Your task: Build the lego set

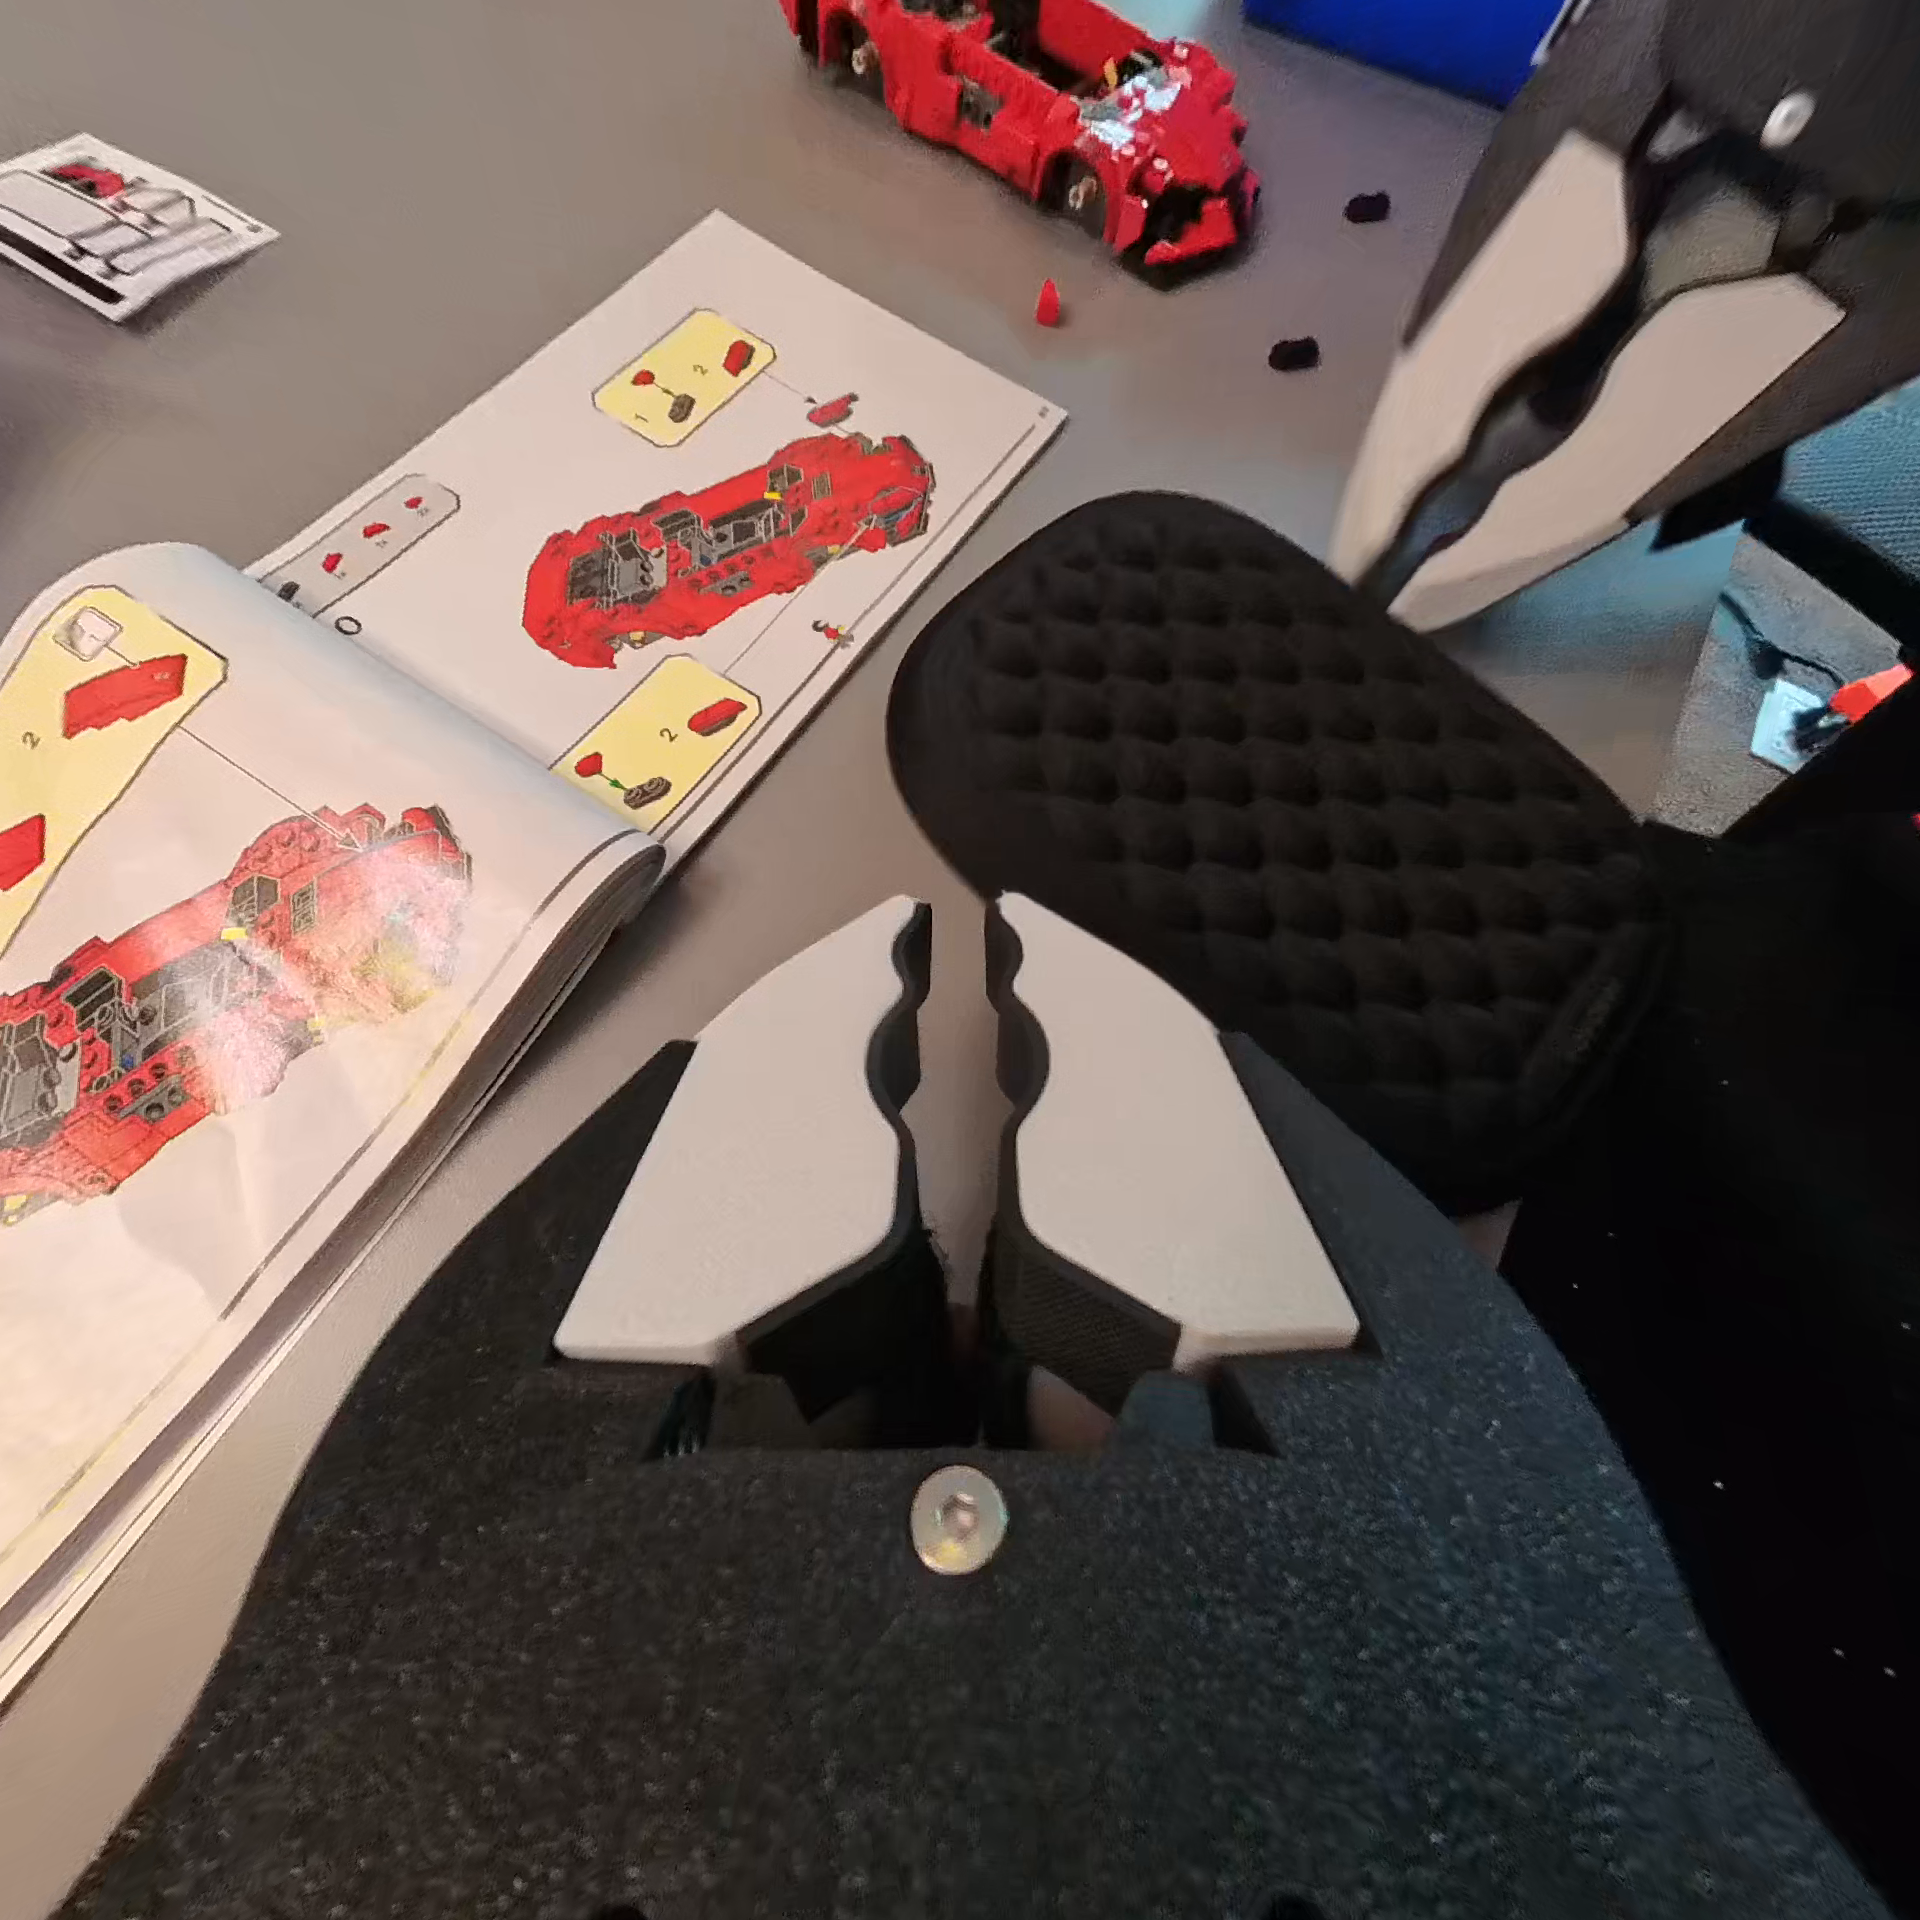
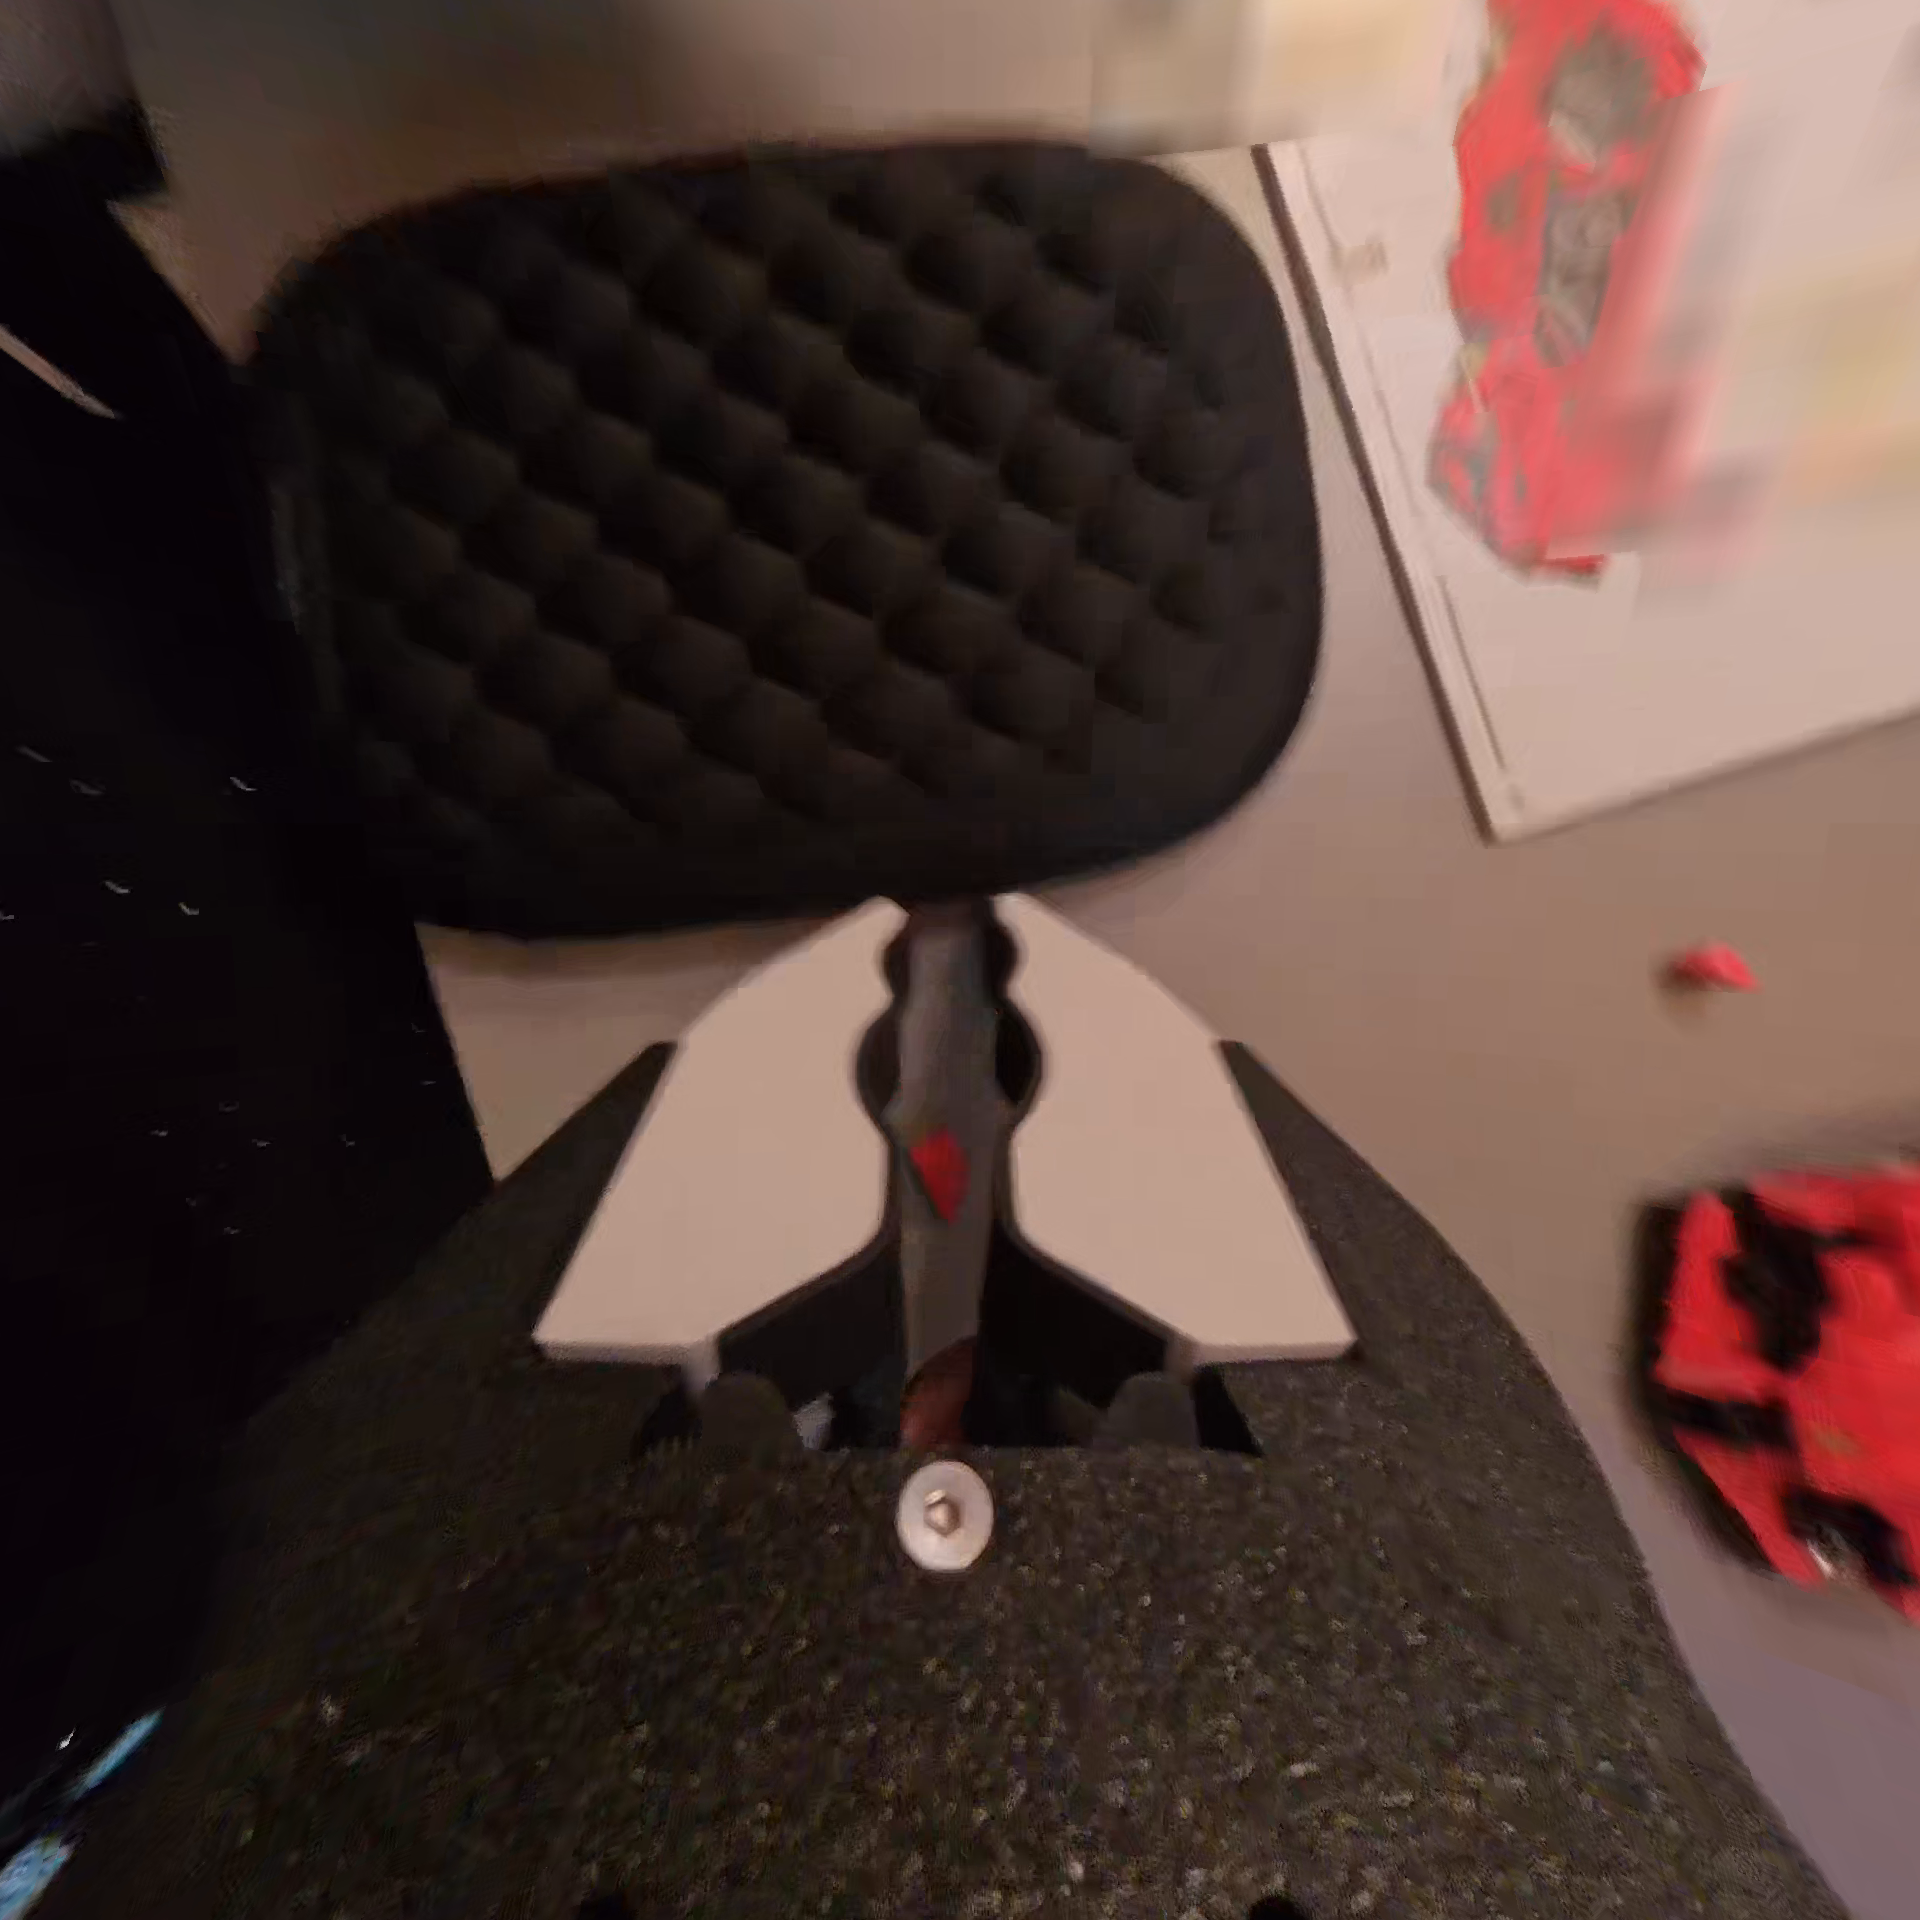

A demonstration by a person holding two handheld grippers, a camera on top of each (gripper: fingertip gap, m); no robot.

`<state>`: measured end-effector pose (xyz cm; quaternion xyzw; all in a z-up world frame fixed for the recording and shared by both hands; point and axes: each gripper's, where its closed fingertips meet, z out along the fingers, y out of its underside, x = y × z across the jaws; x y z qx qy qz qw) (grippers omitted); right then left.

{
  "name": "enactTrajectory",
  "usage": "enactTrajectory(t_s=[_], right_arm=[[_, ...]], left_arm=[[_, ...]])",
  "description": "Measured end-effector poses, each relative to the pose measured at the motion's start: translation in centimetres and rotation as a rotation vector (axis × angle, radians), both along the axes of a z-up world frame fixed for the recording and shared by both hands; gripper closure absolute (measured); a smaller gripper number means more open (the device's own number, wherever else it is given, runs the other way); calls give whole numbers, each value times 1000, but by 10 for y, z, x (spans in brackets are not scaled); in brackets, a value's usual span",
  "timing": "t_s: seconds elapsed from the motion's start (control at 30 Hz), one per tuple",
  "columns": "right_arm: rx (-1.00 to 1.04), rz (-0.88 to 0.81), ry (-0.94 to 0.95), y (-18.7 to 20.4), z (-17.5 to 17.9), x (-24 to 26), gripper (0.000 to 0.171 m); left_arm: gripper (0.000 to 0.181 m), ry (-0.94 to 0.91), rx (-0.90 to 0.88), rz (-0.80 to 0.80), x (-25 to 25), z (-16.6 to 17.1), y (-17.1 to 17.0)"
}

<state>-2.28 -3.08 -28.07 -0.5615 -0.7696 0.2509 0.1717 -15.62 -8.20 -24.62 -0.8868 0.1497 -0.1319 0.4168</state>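
Observation:
A partly built red lego car (image 1: pixel 1039 114) stands at the far side of the grey table; it also shows blurred in the right wrist view (image 2: pixel 1787 1382). An open instruction booklet (image 1: pixel 416 727) lies on the left. My left gripper (image 1: pixel 956 914) is shut and empty, next to the booklet and at the edge of a black foam pad (image 1: pixel 1247 779). My right gripper (image 2: pixel 945 914) hovers at the near edge of the foam pad (image 2: pixel 779 520). Its jaws are nearly closed, with a small red piece (image 2: pixel 940 1169) between them. It shows from the side in the left wrist view (image 1: pixel 1382 597).
A loose red piece (image 1: pixel 1049 303) and two small black pieces (image 1: pixel 1294 355) lie near the car. A sticker sheet (image 1: pixel 125 223) lies at the far left. A blue box (image 1: pixel 1403 42) stands behind the car. The booklet (image 2: pixel 1558 468) is to the right of the foam. One gripper's finger ends stand about 15 cm off the other's. The left gripper is farther from the small red piece (image 2: pixel 940 1169), some 20 cm, than the right, some 4 cm. The partly built red lego car (image 1: pixel 1039 114) lies some 15 cm from my right tips, 25 cm from my left tips.

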Motion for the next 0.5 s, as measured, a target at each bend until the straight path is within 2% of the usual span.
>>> enactTrajectory(t_s=[0.03,0.13,0.2,0.33,0.5], right_arm=[[-28,23,7,-8,-1,-3,168],[-191,111,55,-45,1,-22,162],[-267,130,92,-70,2,-43,164],[-212,150,141,-81,2,-70,164],[-157,64,211,-83,3,-90,162]], left_arm=[[172,0,14,7,-1,4,-1],[173,-3,83,57,-9,22,-3],[173,2,131,82,-14,38,-6],[173,26,178,31,-1,58,-9],[172,82,178,0,12,59,10]])
